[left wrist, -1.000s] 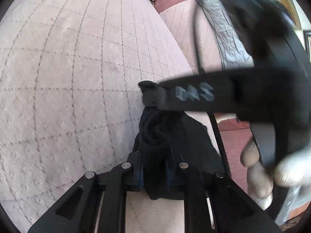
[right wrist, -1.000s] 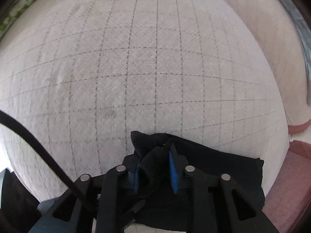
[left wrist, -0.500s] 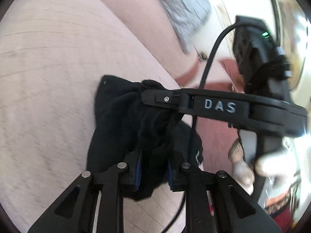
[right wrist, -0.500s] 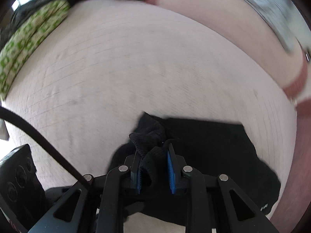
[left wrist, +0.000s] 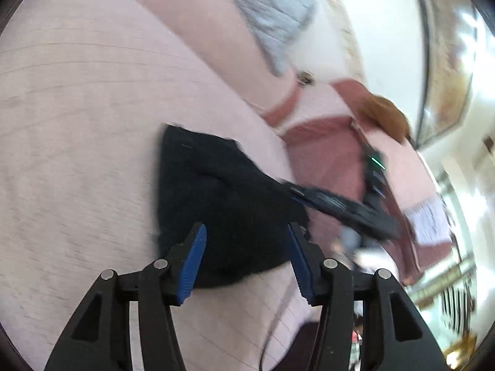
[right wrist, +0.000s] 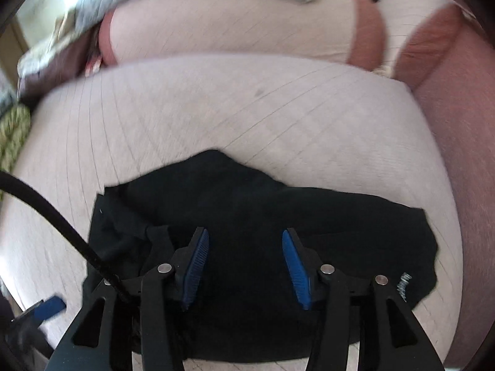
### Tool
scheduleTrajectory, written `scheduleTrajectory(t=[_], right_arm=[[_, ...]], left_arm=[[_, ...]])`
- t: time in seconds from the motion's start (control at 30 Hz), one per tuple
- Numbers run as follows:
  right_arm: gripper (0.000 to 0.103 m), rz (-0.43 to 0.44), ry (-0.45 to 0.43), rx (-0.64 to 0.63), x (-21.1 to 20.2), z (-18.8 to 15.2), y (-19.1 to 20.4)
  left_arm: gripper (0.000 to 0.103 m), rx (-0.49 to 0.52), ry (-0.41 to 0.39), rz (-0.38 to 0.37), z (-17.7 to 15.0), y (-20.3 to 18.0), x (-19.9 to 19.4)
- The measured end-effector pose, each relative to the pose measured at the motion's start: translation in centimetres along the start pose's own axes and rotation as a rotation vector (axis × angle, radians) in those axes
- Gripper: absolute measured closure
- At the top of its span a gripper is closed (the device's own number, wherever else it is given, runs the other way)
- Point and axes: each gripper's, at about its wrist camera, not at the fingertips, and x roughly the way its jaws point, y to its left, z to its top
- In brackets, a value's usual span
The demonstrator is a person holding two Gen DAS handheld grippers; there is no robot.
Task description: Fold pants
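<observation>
While its jaws are opening, the left gripper [left wrist: 246, 255] has its blue pads [left wrist: 191, 266] spread to either side of the black pants [left wrist: 222, 204], with the cloth seen between them but neither pad pressing on it. The right gripper [right wrist: 244, 264] is likewise opening, its pads [right wrist: 196, 267] set apart above the dark fabric and clamping nothing. Whether either set of fingertips brushes the cloth cannot be told. In the left wrist view the right gripper [left wrist: 340, 207] shows only as a blurred black bar crossing the far edge of the pants, and the hand bearing it is too smeared to make out. A black cable [right wrist: 52, 213] cuts across the lower left of the right wrist view, and the gripper frames hide the near edge of the garment there.

The pants [right wrist: 263, 216] lie folded into a compact, roughly rectangular bundle on the pale quilted cushion [right wrist: 216, 108], near its front edge. Their top layer is rumpled, with a raised hump at the far side and loose creases at the left. Small pale lettering [right wrist: 405, 287] shows at the right corner, too blurred to read.
</observation>
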Motion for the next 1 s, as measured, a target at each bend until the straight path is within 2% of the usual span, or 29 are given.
scheduleTrajectory(t=[0.07,0.13,0.2,0.3,0.33,0.37,0.4,0.5,0.6,0.63,0.7,0.77,0.8,0.83,0.87,0.9,0.93,1.0], right_arm=[[0.049,0.068,-0.007,0.011,-2.0,-0.8,-0.2],[0.049,0.16,0.024,0.024,-1.9,-1.9,0.2],[0.05,0.197,0.047,0.008,-1.4,-3.2,1.6],[0.05,0.181,0.081,-0.029,0.4,-4.4,3.1],[0.062,0.178,0.094,-0.039,1.0,-4.8,3.6],[0.095,0.188,0.108,-0.047,1.6,-4.8,4.0],[0.098,0.193,0.115,-0.044,1.7,-5.1,4.2],[0.099,0.14,0.085,-0.027,1.1,-5.9,3.7],[0.099,0.051,0.117,0.0,1.7,-6.5,1.9],[0.1,0.046,0.129,0.023,1.9,-6.7,1.0],[0.099,0.051,0.092,0.05,1.0,-6.4,0.2],[0.095,0.056,0.019,0.013,-0.9,-5.3,0.7],[0.088,0.113,0.001,-0.013,-1.6,-4.3,1.4],[0.063,0.168,0.002,-0.036,-2.0,-3.3,2.2],[0.038,0.204,0.001,-0.059,-2.1,-2.6,3.0],[0.03,0.237,0.001,-0.097,-2.1,-1.8,4.2],[0.026,0.251,0.007,-0.15,-1.8,-0.9,5.6],[0.026,0.225,0.036,-0.235,-0.5,0.6,8.3]], left_arm=[[0.052,-0.052,-0.018,0.023,0.1,1.1,-0.6],[0.052,-0.072,-0.025,0.042,0.3,1.9,-0.4],[0.052,-0.077,-0.022,0.063,0.1,1.7,0.1],[0.052,-0.074,-0.006,0.083,-0.5,2.3,0.4],[0.052,-0.068,-0.003,0.097,-0.7,2.3,0.5],[0.052,-0.064,0.0,0.105,-0.9,2.3,0.5],[0.052,-0.061,0.006,0.112,-1.0,2.4,0.4],[0.052,-0.055,0.031,0.12,-1.4,2.4,0.7],[0.052,-0.043,0.046,0.13,-1.9,2.2,1.4],[0.052,-0.038,0.046,0.139,-2.0,2.1,1.9],[0.052,-0.027,0.044,0.165,-2.3,1.9,2.8],[0.052,-0.004,0.035,0.183,-2.6,1.6,3.6],[0.055,0.009,0.039,0.184,-2.6,1.3,4.0],[0.062,0.017,0.051,0.179,-2.8,1.0,4.3],[0.08,0.014,0.063,0.17,-2.9,1.0,4.5],[0.084,0.006,0.074,0.162,-3.1,1.1,4.6],[0.084,-0.004,0.075,0.155,-3.2,1.2,4.5],[0.086,-0.022,0.074,0.146,-3.2,1.5,4.2]])
